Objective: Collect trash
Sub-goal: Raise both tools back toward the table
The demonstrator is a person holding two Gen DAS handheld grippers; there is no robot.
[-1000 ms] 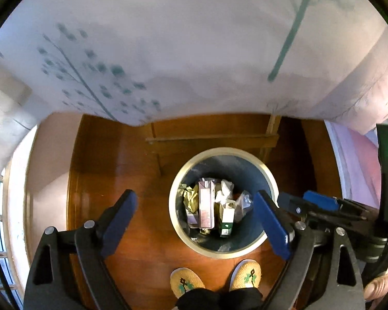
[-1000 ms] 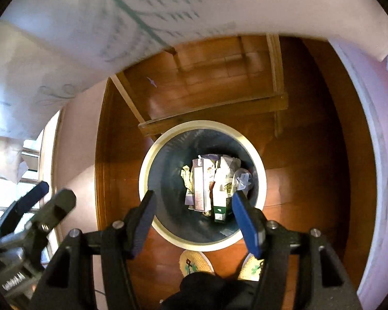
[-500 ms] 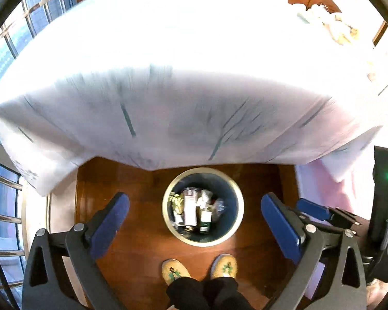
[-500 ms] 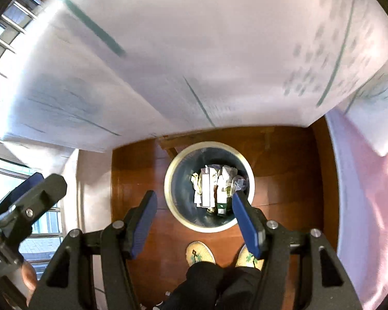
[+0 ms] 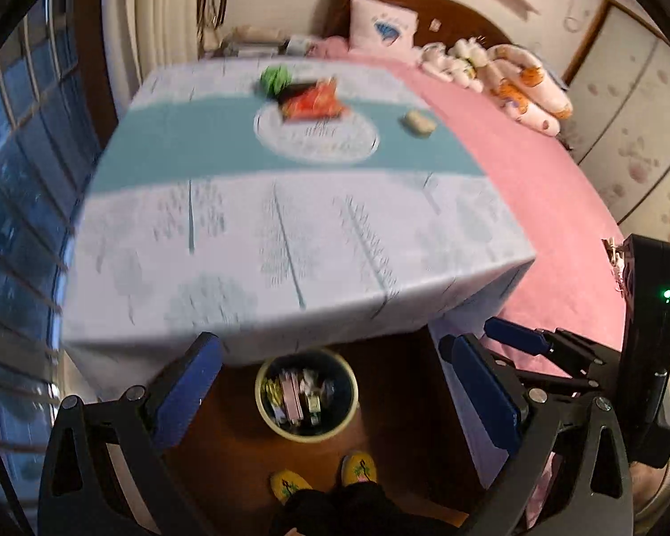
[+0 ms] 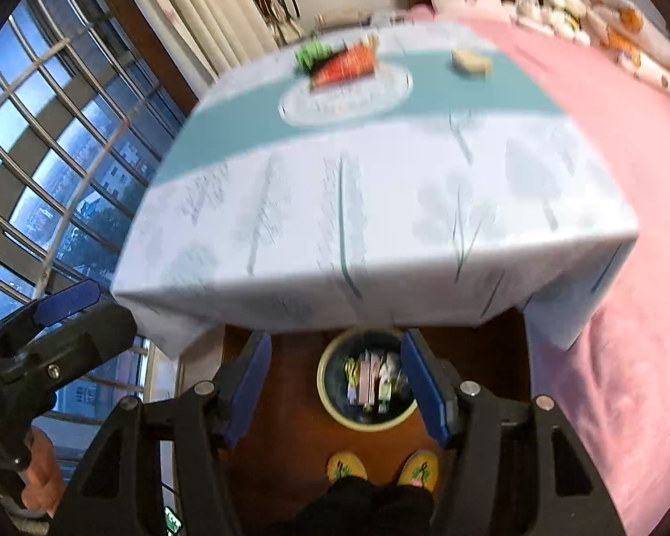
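Left gripper (image 5: 335,384): your fingers stand wide apart, nothing between the pads; it hangs above the floor, short of the table's near edge.
Right gripper (image 6: 335,384): fingers likewise spread and empty; a narrower gap than the left.
Trash on table: red wrapper (image 5: 315,100) lies far ahead of your fingers, on the far half of the tablecloth (image 5: 290,232), resting on a pale round mat (image 5: 317,136). Its long axis looks to run crosswise to your fingers, though blur makes this uncertain.
Green crumpled piece (image 5: 274,79): just beyond and left of the red wrapper, touching or nearly so; cannot tell which.
Small tan item (image 5: 417,124): ahead and right of the fingers, apart from the mat, near the edge where the pink bedspread (image 5: 536,187) begins.
Bin (image 5: 306,395): on the floor, below and between your left fingers; in the right view it sits between the fingers too (image 6: 366,384). It already holds several cartons and wrappers.
Nearer hand: judged, the right suits the tan item and the left the green piece; the red wrapper is about central to both.
Key relation: all table trash is ahead and above the bin, so you must reach forward over the cloth, then come back down.
Writing: none readable; motion blur smears the wrapper print and the cartons in the bin.
Your slippers (image 5: 326,478): just behind the bin.
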